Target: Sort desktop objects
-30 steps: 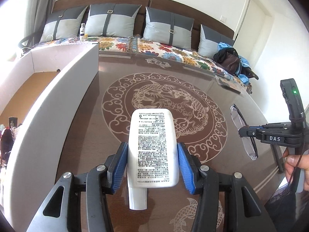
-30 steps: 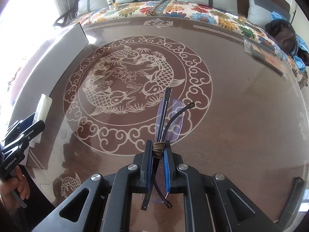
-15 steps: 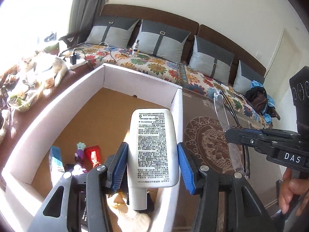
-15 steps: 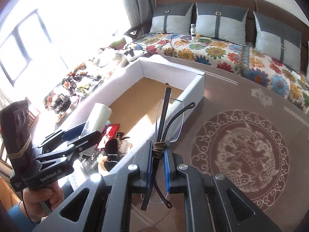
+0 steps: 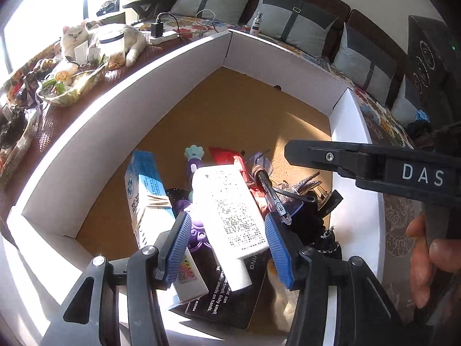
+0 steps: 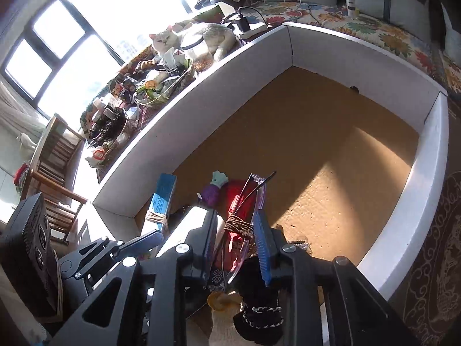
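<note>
- While both tools hung over the white-walled box (image 5: 121,115), your left gripper (image 5: 227,242) had its jaws opening, the white tube (image 5: 230,210) tilted between the blue pads (image 5: 178,245) with a gap on either side, above the pile at the box's near end.
- Let the tube fall clear before drawing back; I judged it would land on the black carton (image 5: 230,297) beside the one blue-and-white carton (image 5: 144,196).
- Your right gripper (image 6: 233,248), also above the box's near end, had its jaws opening too, the one pair of glasses (image 6: 245,219) loose between them, touching neither pad as far as I could tell.
- Release the glasses low, since the lenses could scratch on the pile.
- Counted: one tube, one pair of glasses, two grippers, one box.
</note>
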The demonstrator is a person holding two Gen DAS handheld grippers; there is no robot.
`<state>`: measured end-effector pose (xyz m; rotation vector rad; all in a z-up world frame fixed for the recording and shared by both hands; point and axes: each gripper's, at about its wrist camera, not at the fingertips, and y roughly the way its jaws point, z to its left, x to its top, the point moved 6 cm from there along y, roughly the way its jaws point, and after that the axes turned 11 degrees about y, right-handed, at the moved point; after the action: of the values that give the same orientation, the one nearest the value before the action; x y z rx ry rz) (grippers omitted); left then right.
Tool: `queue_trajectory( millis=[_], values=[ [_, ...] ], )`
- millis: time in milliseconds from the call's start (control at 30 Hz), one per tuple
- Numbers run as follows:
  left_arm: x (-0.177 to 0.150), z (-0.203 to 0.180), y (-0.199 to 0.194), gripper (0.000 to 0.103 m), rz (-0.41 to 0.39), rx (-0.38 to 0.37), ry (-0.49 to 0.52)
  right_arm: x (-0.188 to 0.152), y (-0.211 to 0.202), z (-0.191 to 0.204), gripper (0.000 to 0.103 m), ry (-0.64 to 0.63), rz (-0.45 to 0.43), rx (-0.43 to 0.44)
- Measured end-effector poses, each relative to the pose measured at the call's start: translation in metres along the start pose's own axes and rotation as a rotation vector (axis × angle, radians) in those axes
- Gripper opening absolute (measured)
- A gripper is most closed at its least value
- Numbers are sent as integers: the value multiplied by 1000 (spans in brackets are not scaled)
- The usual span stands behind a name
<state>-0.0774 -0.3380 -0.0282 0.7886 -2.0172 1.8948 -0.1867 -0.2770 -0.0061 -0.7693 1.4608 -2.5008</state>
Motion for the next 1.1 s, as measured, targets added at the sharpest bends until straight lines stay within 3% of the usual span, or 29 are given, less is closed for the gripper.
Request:
queue_trajectory(
  millis=[33, 100, 267, 333, 467, 567, 800, 1000, 1100],
  values=[
    [-1, 0, -3, 66, -14, 3, -3, -1, -3, -1, 45, -6, -9, -12],
    [2, -4, -13, 78, -50, 25, -13, -1, -16, -3, 72, -21, -48, -40],
    [11, -23, -37, 92, -122, 72, 7, -5, -57, -14, 94, -62, -123, -132],
    [15, -32, -46, 102, -141, 88, 22, -11, -70, -22, 95, -80, -135, -179],
    [18, -41, -60, 102, -160, 202, 56, -23, -91, -35, 96, -100, -156, -246],
    [15, -40, -64, 102, -109, 285, 46, -32, -101, -43, 102, -95, -159, -272],
    [3, -45, -74, 102, -95, 225, -32, -44, -117, -61, 102, -55, -175, -280],
    [-3, -38, -85, 102, -87, 231, -98, -44, -125, -58, 102, -47, -195, -274],
    [-2, -35, -91, 102, -96, 289, -80, -44, -124, -50, 102, -62, -194, -274]
  ],
)
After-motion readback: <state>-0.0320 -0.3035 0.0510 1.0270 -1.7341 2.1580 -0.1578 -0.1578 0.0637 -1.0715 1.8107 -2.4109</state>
